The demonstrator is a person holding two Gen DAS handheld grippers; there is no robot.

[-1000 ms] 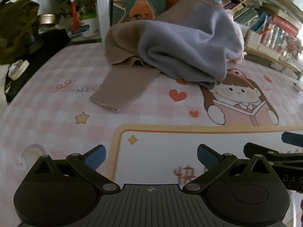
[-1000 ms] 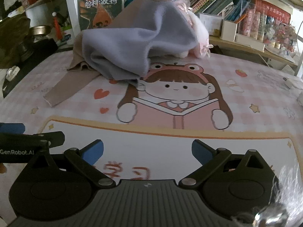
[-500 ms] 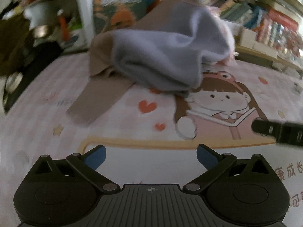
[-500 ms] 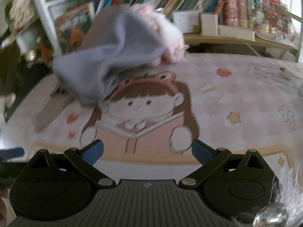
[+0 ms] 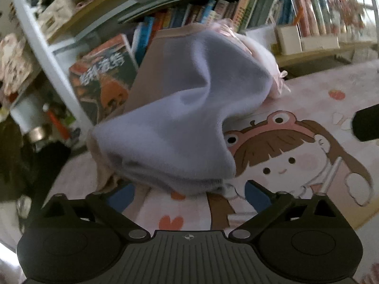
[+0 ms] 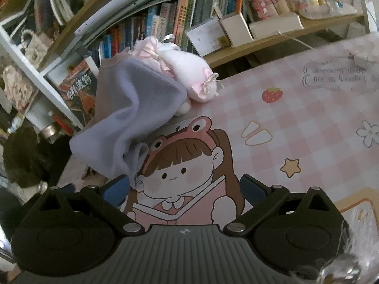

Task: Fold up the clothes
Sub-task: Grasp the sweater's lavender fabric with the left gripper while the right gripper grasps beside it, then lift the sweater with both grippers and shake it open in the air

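A crumpled garment, lavender inside and beige outside, lies heaped at the back of the pink cartoon desk mat. In the left wrist view my left gripper is open, and the heap's lower hem hangs just above the gap between its blue fingertips. In the right wrist view the garment sits to the upper left. My right gripper is open over the printed girl, with its left fingertip close beside the garment's lowest corner. Neither gripper holds any cloth.
A pink-white plush toy leans against the garment's far side. A bookshelf and a large upright book stand directly behind. Dark clutter lies off the mat's left edge. A white box sits on the low shelf.
Both grippers have moved forward up to the heap, which now fills much more of each view. The beige sleeve on the mat has dropped out of sight. Both stay open.
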